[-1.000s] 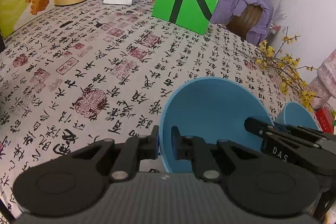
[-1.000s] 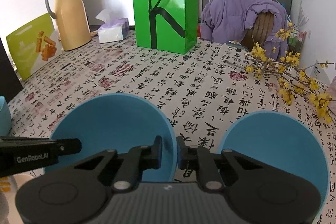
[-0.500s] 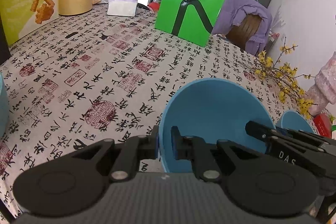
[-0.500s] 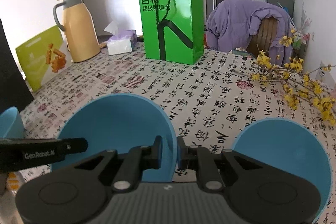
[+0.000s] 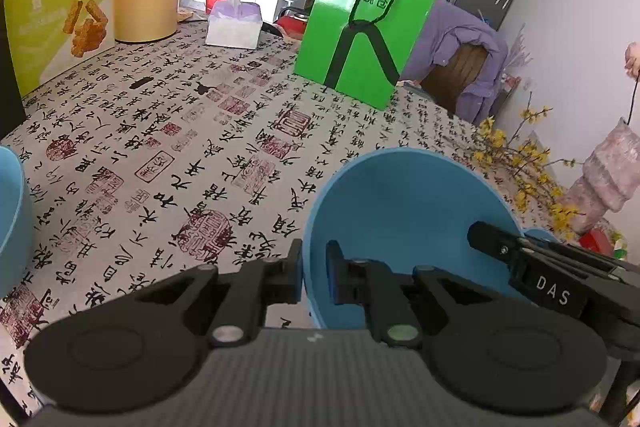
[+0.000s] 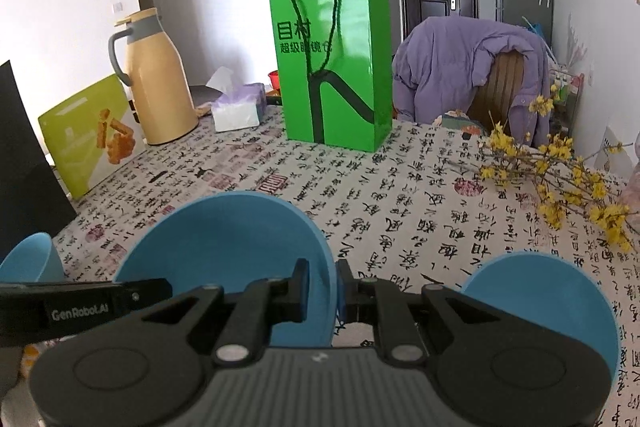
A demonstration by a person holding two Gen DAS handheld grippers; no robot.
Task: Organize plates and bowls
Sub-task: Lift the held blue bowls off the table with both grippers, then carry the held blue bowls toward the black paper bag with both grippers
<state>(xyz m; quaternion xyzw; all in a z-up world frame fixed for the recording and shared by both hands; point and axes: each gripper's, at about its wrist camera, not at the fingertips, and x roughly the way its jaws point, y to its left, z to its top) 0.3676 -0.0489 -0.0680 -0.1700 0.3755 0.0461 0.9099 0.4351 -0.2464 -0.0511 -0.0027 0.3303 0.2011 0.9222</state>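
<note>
Bowl (image 5: 404,211) higher, rim between both grippers' jaws

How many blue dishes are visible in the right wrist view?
3. The middle dish is clamped at its rim by the left gripper and the right gripper. The right dish is at lower right; the left dish is at the left edge. Others may be hidden.
</note>
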